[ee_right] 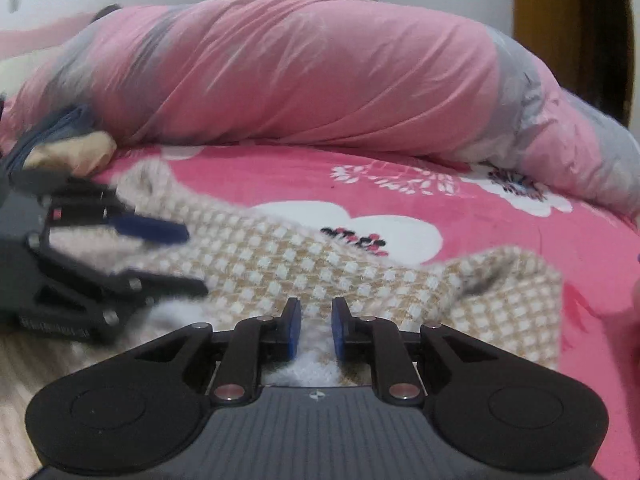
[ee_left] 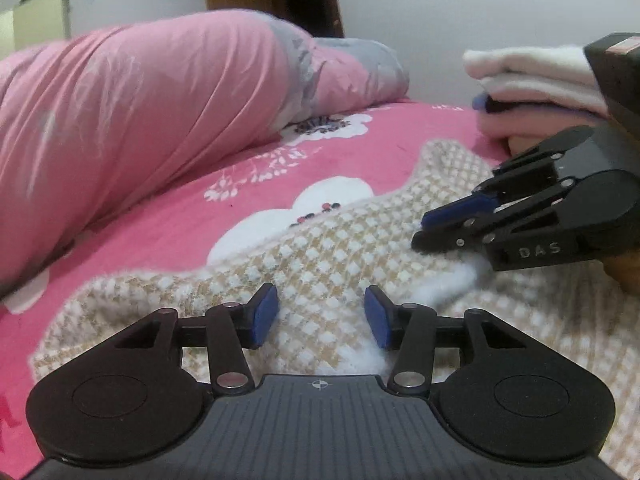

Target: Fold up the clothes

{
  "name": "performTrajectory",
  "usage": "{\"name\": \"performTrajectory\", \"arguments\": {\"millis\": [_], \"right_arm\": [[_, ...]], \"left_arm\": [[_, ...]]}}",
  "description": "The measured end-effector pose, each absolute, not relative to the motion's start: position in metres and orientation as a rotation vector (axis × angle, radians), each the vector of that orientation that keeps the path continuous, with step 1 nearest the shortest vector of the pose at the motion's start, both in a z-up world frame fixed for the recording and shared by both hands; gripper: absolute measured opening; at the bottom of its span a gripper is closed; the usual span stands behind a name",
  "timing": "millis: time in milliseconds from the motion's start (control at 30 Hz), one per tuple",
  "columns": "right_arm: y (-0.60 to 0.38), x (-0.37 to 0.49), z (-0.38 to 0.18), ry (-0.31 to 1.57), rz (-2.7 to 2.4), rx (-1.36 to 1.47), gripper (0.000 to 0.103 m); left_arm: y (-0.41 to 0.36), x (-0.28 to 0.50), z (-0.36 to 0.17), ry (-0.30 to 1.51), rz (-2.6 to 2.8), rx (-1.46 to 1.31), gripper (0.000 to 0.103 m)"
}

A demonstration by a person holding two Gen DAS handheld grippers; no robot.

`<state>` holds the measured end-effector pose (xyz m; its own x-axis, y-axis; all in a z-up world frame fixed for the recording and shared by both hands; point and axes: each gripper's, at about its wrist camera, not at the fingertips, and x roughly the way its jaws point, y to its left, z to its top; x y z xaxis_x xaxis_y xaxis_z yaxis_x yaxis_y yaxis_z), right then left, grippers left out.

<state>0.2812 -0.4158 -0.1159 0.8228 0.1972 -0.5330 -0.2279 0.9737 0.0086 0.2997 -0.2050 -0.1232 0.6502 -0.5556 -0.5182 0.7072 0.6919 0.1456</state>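
Note:
A beige-and-white checked knit garment (ee_left: 328,248) (ee_right: 280,256) with a white fleecy lining lies spread on the pink floral bedsheet (ee_left: 248,176). My left gripper (ee_left: 322,316) hovers low over it, open wide, nothing between its blue pads; it also shows at the left of the right wrist view (ee_right: 180,258). My right gripper (ee_right: 316,330) (ee_left: 420,232) sits over the garment's fleecy edge (ee_right: 304,364). Its jaws stand a narrow gap apart and white fleece shows low between them. The pads do not visibly pinch it.
A rolled pink and grey duvet (ee_left: 140,92) (ee_right: 320,72) lies along the back of the bed. A stack of folded clothes (ee_left: 528,80) stands at the far right, a loose pile (ee_right: 68,144) at the left. A wooden door frame (ee_right: 560,40) is behind.

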Motion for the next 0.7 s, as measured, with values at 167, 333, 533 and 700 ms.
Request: {"name": "performTrajectory", "arguments": {"millis": [167,333,533,700], "right_arm": [[-0.398,0.299,-0.122,0.623,0.21,-0.077,0.019],[-0.398,0.282,-0.131,0.583,0.199,-0.072,0.019],[-0.4,0.262,-0.14,0.535,0.189,-0.057,0.019],[-0.401,0.265,-0.14,0.556,0.179,-0.04,0.019]], "left_arm": [[-0.206,0.318,-0.123,0.503,-0.738,0.335,0.053],[-0.204,0.321,-0.127,0.508,-0.727,0.323,0.054],[-0.204,0.314,-0.132,0.502,-0.704,0.297,0.054],[-0.21,0.302,-0.134,0.475,-0.638,0.321,0.055]]}}
